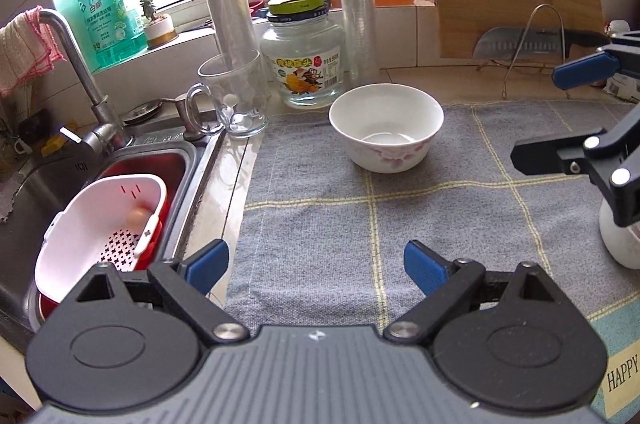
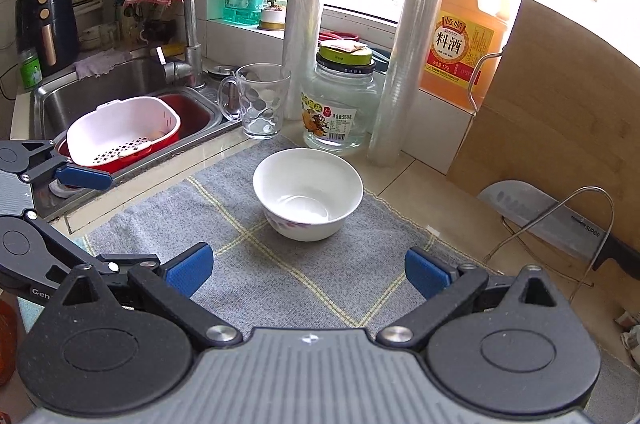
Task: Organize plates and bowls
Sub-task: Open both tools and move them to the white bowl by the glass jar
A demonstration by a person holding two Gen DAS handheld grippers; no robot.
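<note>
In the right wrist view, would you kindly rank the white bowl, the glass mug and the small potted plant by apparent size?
1. White bowl, though nearest the camera.
2. Glass mug.
3. Small potted plant, farthest back.

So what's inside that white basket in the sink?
The white basket holds one brownish egg near its far wall. A red tub sits beneath it; whatever lies under the basket is covered.

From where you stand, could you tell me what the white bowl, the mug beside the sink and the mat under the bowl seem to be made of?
Bowl: probably glazed ceramic; glossy white, pink floral print outside.
Mug: clear glass; see-through, with a handle and round dimples.
Mat: woven fabric; matte grey, visible weave, pale yellow grid lines.
</note>
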